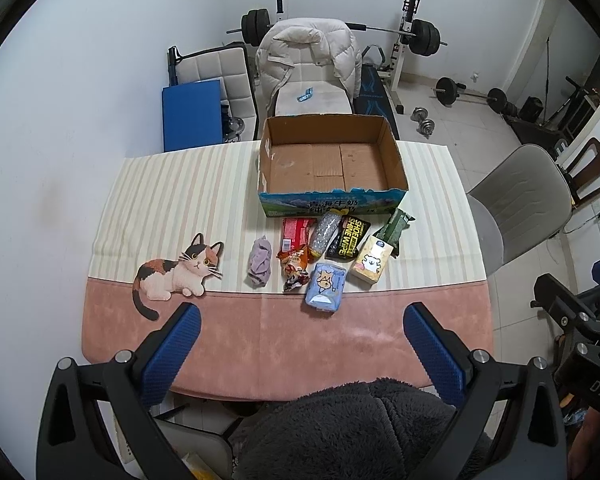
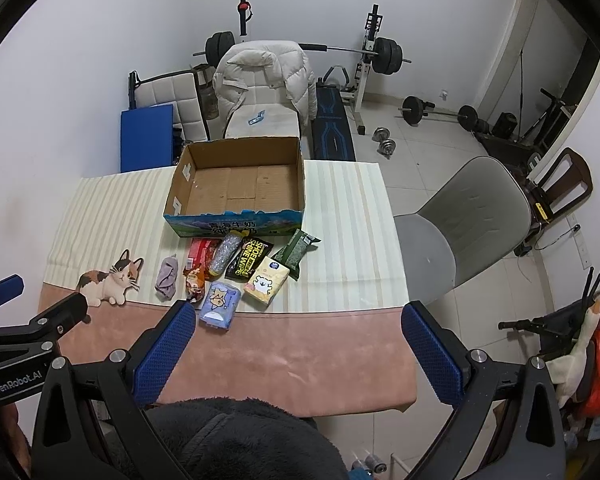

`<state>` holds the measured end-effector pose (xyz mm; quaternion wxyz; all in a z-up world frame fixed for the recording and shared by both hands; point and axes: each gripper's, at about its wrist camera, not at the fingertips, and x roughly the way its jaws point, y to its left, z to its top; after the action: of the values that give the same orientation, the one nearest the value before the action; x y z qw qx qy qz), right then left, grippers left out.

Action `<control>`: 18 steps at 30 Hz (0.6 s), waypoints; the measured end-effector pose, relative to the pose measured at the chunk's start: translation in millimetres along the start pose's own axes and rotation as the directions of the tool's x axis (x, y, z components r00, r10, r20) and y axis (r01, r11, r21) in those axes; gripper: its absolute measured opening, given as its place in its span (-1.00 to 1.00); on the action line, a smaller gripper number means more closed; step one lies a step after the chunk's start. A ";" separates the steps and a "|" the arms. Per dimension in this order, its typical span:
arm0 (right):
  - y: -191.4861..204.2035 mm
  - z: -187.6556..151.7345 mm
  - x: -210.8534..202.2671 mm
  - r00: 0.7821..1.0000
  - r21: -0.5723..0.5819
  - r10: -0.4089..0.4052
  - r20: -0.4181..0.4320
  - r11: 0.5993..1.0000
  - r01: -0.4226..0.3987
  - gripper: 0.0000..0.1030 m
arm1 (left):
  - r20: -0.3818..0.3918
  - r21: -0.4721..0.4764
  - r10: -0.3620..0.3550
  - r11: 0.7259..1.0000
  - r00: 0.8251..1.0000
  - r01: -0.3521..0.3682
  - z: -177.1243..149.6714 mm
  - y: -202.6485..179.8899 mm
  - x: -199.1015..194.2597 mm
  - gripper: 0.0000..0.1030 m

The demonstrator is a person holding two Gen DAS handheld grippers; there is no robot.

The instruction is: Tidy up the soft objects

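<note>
left gripper (image 1: 300, 340) and right gripper (image 2: 296, 336): fingers spread wide, both empty, hovering over the pink table edge (image 1: 260, 344). soft items lie in a cluster in front of the empty cardboard box (image 1: 332, 160). count: 8 items, 1 box. suggest starting with the nearest blue tissue pack (image 1: 325, 287); pinch mid-body, lift clear of neighbours.

Even, cool indoor light, soft shadows, sharp focus, strong fisheye edge distortion
</note>
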<state>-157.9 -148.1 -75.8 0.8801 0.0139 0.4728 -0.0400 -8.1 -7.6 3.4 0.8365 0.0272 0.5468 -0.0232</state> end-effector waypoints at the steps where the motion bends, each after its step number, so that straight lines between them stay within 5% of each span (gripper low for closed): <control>1: 0.3 1.3 0.0 1.000 0.001 -0.003 0.001 1.000 0.003 1.00 | 0.002 0.000 0.000 1.000 1.000 0.000 0.2 -0.9 -0.4 1.00; 18: 0.0 5.7 3.4 1.000 0.010 -0.004 0.002 1.000 0.004 1.00 | 0.017 -0.001 -0.002 1.000 1.000 0.002 6.9 2.3 0.5 1.00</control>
<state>-151.3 -148.7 -75.5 0.8804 0.0173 0.4718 -0.0442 -1.4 -5.9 5.7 0.8410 0.0260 0.5398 -0.0242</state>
